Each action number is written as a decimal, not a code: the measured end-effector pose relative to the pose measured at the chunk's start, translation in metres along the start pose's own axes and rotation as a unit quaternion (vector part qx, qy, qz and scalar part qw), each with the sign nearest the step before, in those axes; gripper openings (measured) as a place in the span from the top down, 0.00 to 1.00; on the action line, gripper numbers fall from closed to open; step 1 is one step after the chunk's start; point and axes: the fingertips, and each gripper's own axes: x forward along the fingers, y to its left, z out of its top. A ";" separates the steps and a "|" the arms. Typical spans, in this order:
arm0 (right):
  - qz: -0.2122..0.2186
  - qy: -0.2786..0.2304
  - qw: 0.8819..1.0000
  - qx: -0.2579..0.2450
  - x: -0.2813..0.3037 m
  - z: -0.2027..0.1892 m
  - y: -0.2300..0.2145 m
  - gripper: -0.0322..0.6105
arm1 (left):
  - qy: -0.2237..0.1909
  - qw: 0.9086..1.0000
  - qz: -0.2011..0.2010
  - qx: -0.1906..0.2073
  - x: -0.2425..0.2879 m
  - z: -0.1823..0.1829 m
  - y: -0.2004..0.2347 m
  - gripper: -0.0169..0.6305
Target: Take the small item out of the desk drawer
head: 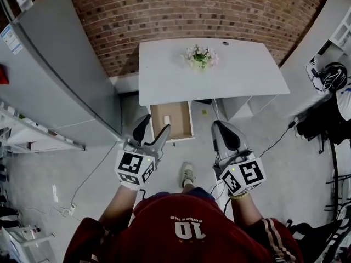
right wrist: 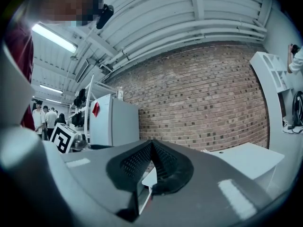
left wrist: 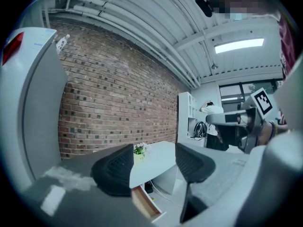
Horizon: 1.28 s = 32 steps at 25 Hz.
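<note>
**Left claw open over the drawer, right claw shut**

My left claw (head: 154,126) stands with its jaws wide apart and nothing between them. Through the gap I see the desk (left wrist: 158,157) ahead and the open drawer (left wrist: 145,203) lower down. My right claw (right wrist: 152,167) has its jaws pressed together and holds nothing; it hangs to the right of the drawer, off its side.

The item (head: 166,119) is small, pale and oblong. It lies flat on the drawer's tan floor, left of the middle. From the head view it shows just past the tips of my left claw and well left of my right one. I touch neither it nor the drawer. My own left view does not show the item. Flowers (head: 201,57) sit farther off on the desk.
</note>
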 end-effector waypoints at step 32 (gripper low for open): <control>-0.016 0.013 0.999 -0.032 0.078 -0.143 -0.092 0.95 | 0.145 0.989 0.038 -0.019 0.138 -0.264 0.067 0.55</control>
